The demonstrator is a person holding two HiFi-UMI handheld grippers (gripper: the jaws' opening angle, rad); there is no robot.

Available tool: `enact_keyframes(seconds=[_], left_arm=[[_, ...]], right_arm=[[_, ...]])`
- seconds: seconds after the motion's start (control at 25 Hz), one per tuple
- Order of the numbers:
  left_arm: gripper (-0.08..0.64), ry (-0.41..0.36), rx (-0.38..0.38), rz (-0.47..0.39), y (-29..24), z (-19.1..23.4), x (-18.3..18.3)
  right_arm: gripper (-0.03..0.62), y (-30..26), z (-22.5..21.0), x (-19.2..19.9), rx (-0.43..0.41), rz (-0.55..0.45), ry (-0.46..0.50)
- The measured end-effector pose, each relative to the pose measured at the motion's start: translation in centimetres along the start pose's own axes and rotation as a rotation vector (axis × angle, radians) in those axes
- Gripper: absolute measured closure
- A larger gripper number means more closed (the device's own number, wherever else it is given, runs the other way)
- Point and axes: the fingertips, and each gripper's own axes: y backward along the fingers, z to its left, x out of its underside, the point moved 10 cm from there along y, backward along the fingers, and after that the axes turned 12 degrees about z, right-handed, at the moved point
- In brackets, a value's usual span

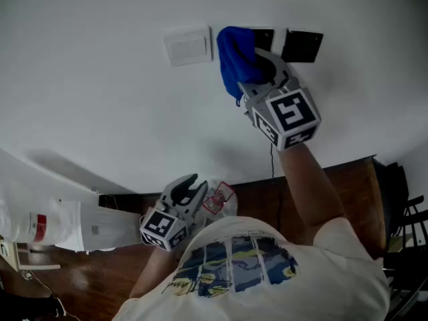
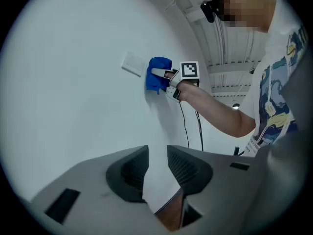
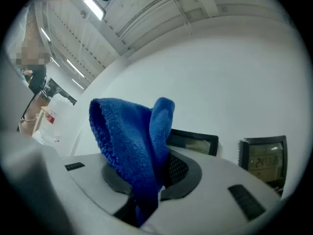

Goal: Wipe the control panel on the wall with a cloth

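A blue cloth (image 1: 235, 59) is pinched in my right gripper (image 1: 259, 71), which holds it up against the white wall. The cloth covers the left part of a black control panel (image 1: 263, 39). A second black panel (image 1: 302, 45) sits just to its right. In the right gripper view the cloth (image 3: 132, 146) bulges out of the shut jaws, with the first panel (image 3: 195, 142) behind it and the display panel (image 3: 261, 155) to the right. My left gripper (image 1: 189, 188) hangs low near my chest, its jaws (image 2: 157, 168) slightly apart around nothing.
A white switch plate (image 1: 188, 44) is on the wall left of the cloth. A thin black cable (image 1: 272, 162) runs down the wall to a brown wooden surface (image 1: 341, 182). A white bag (image 1: 60, 225) stands at lower left, and a dark rack (image 1: 408, 233) at the right edge.
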Motion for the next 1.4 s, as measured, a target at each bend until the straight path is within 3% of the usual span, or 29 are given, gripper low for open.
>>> enact_keyframes(seconds=[0.8, 1.12, 1.4], left_arm=[[0.463, 0.002, 0.011, 0.016, -0.8, -1.1, -0.3], [0.463, 0.014, 0.002, 0.012, -0.7, -0.7, -0.1], [0.463, 0.018, -0.001, 0.005, -0.4, -0.5, -0.1]], right_arm=[[0.501, 4.9, -6.0, 2.0, 0.174, 0.041, -0.005], [0.502, 6.1, -3.1, -0.1, 0.098, -0.041, 0.028], [0.500, 2.2, 0.5, -1.3, -0.014, -0.055, 0.059]])
